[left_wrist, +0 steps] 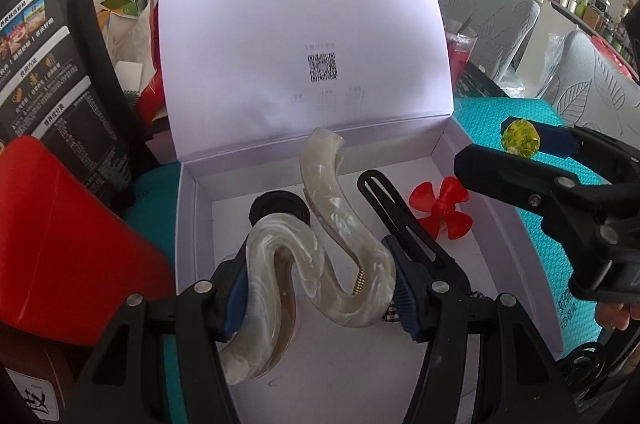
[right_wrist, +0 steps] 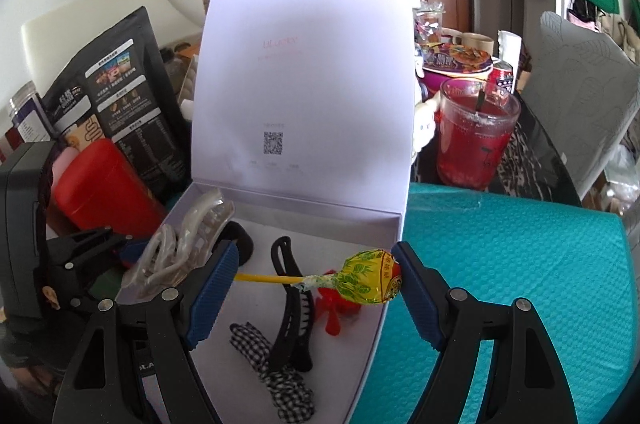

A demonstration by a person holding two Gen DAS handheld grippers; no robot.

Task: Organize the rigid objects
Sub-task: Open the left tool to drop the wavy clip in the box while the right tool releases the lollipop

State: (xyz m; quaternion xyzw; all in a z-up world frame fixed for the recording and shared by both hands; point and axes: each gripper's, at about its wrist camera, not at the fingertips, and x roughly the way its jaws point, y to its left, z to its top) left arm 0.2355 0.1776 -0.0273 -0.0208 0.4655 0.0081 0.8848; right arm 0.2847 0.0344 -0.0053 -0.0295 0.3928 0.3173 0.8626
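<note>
An open white box [left_wrist: 520, 224] with a raised lid stands on a teal mat. My left gripper [left_wrist: 316, 288] is shut on a wavy cream hair claw [left_wrist: 320, 220] and holds it over the box's inside; it also shows in the right wrist view [right_wrist: 180, 240]. My right gripper [right_wrist: 316, 284] is shut on a yellow-wrapped lollipop [right_wrist: 368, 276], held crosswise over the box's right part; it shows in the left wrist view [left_wrist: 520, 140]. In the box lie a black hair clip [right_wrist: 288, 304], a red propeller [left_wrist: 440, 208], a checked hair tie [right_wrist: 276, 376] and a black round piece [left_wrist: 280, 210].
A red container [left_wrist: 60, 256] and a black printed pouch [left_wrist: 52, 96] stand left of the box. A glass of red drink [right_wrist: 476, 140] stands behind the box's right side. The teal mat [right_wrist: 520, 284] spreads to the right. Grey chairs [left_wrist: 500, 24] stand behind.
</note>
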